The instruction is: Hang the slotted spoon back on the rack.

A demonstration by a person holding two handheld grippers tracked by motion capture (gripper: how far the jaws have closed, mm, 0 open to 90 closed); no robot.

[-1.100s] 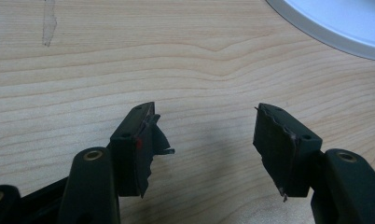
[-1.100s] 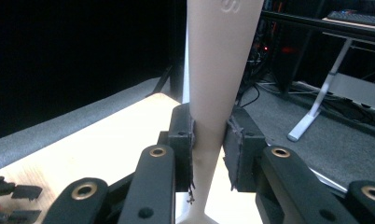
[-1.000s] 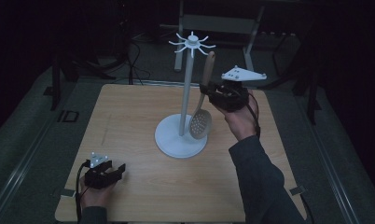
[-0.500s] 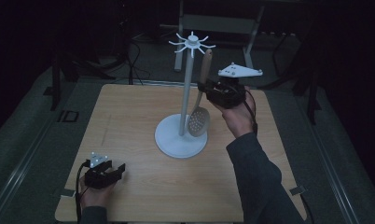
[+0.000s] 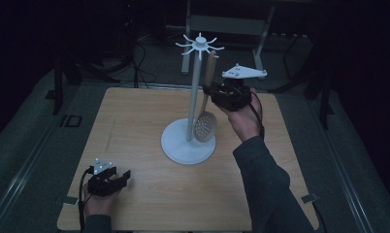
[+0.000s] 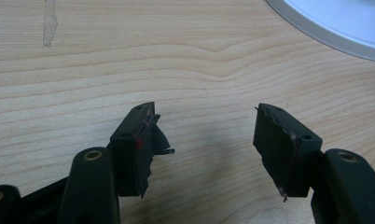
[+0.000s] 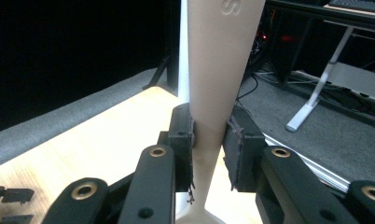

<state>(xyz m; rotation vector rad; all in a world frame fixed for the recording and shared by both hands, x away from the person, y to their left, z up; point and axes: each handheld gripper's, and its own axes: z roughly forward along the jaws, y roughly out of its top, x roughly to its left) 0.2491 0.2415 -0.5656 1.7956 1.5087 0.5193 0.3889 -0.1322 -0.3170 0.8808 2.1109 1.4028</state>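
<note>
A white utensil stand [image 5: 193, 97] rises from a round base [image 5: 181, 145] in the middle of the wooden table, its hook crown [image 5: 200, 44] at the top. My right gripper [image 5: 213, 91] is shut on the beige handle of a slotted spoon [image 5: 205, 124], held upright just right of the pole with its perforated bowl low over the base. In the right gripper view the handle [image 7: 218, 60] stands clamped between both pads. My left gripper [image 5: 122, 176] rests open near the table's front left corner. In the left gripper view its jaws [image 6: 206, 140] stand wide apart over bare wood.
The table's front edge [image 5: 183, 227] lies close to the left hand. The stand's white base [image 6: 335, 23] shows at the top right of the left gripper view. Dark floor, cables and a metal frame [image 5: 222, 24] lie beyond the table's far edge.
The right gripper has carried the spoon slightly left and up, closer to the stand's pole. The left gripper has stayed where it was.
</note>
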